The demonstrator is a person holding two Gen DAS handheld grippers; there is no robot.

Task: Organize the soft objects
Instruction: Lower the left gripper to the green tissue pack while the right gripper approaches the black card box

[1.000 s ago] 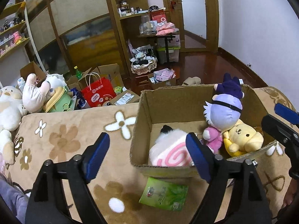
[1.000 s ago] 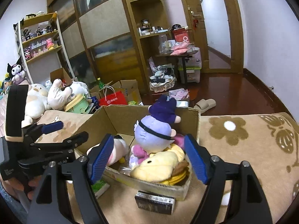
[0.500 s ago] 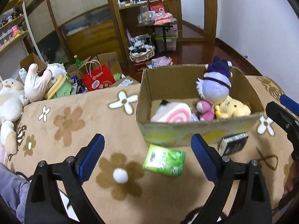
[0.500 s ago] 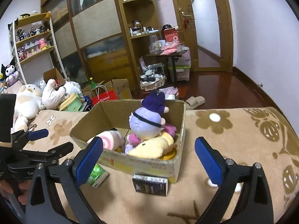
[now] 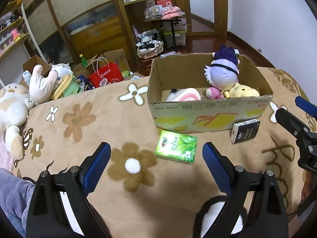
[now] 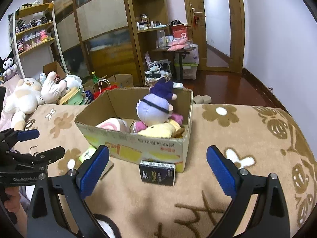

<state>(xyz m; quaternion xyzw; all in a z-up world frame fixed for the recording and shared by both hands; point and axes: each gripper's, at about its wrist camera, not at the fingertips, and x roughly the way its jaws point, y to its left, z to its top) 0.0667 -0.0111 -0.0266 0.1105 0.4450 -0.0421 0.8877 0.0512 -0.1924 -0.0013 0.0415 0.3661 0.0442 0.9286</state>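
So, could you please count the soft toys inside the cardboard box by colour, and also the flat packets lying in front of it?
Purple toys: 1, the purple doll
Yellow toys: 1, the yellow plush
Pink toys: 2, the small pink plush and the pink swirl plush
Green packets: 1, the green packet
Black packets: 1, the black packet
Total: 6

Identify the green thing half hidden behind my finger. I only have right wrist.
Observer: A green pack, lying flat on the blanket just in front of the box. The black pack lies apart from it.
Operator: Left gripper holding anything?
Observer: No. The left gripper has just been opening its jaws, and there is nothing between them.
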